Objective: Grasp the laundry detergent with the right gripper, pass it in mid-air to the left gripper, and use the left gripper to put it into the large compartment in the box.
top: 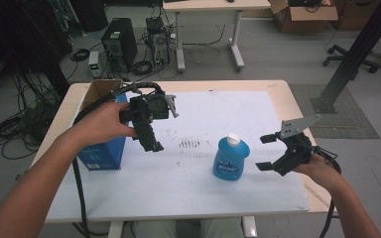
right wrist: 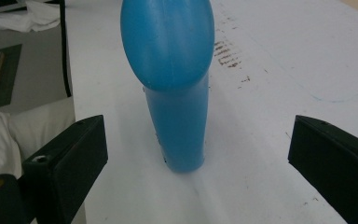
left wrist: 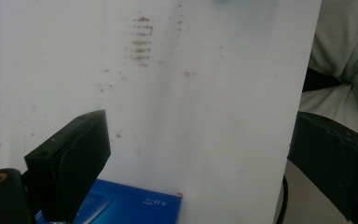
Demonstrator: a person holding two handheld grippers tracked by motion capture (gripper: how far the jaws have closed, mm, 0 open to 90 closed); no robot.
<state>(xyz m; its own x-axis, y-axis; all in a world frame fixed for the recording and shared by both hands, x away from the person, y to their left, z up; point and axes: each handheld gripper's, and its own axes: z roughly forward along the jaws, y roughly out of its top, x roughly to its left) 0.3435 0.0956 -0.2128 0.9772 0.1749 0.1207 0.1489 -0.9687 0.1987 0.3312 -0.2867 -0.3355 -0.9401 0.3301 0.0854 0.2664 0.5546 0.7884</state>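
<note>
My right gripper (top: 264, 152) has its jaws spread wide with nothing between them, and they frame the blue bottle (top: 230, 157) from the side; in the right gripper view the bottle (right wrist: 175, 88) stands upright dead centre, with clear space between it and either pad, so I am apart from it, not touching. The bottle sits on the white mat (top: 258, 193) near the front-right of the table, white cap up, just left of my right gripper in the high view. My left gripper (top: 151, 141) hangs above the mat, well apart from the bottle, pointing down and back toward me; its jaws are also wide open and empty, and in the left gripper view I look down past them at the smudged mat (left wrist: 205, 107) and the edge of the blue box (left wrist: 135, 205). That blue box (top: 104, 151) stands at the left side of the table beside an open cardboard box (top: 96, 91). I judge this to be the approach step of a pick: the right side is lined up and not yet closed on the bottle. The next move, as I read it, calls for pushing the right gripper forward until the bottle's body sits fully between the pads, keeping it level so I don't nudge the bottle over, then closing on the narrower lower body and not the bulging shoulder, which looks likely to slip.
</note>
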